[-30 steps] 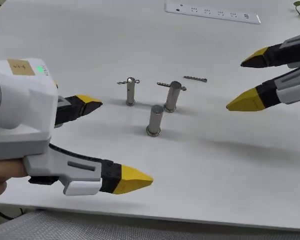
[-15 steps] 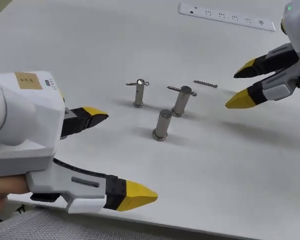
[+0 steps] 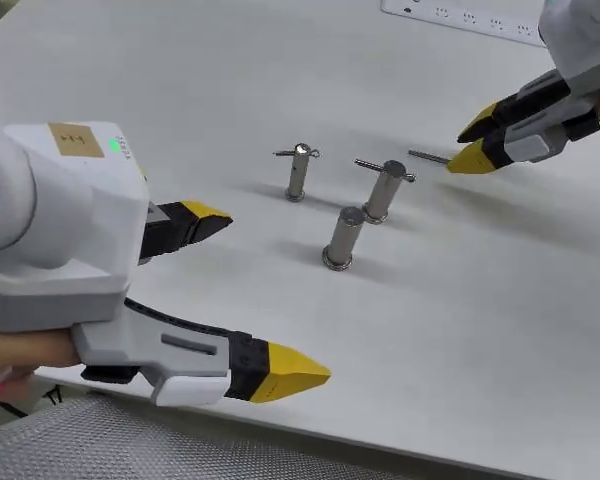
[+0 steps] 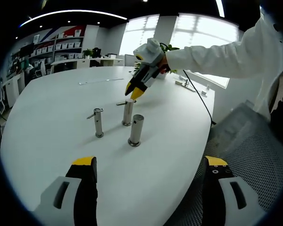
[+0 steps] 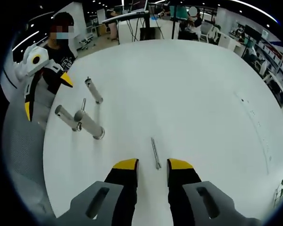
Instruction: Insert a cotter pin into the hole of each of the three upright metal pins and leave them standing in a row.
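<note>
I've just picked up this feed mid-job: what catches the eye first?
Mid-table, the left steel pin and the middle steel pin already carry cotter pins, while the nearest steel pin is bare. Beyond them, the right gripper has its yellow-tipped fingers either side of the loose metal cotter pin lying on the white table.

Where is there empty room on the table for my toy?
Bare table lies between the three metal pins and the near edge, right of the left gripper, and between the pins and the power strip. Crowded: those pins, and the loose cotter pin by the right gripper.
</note>
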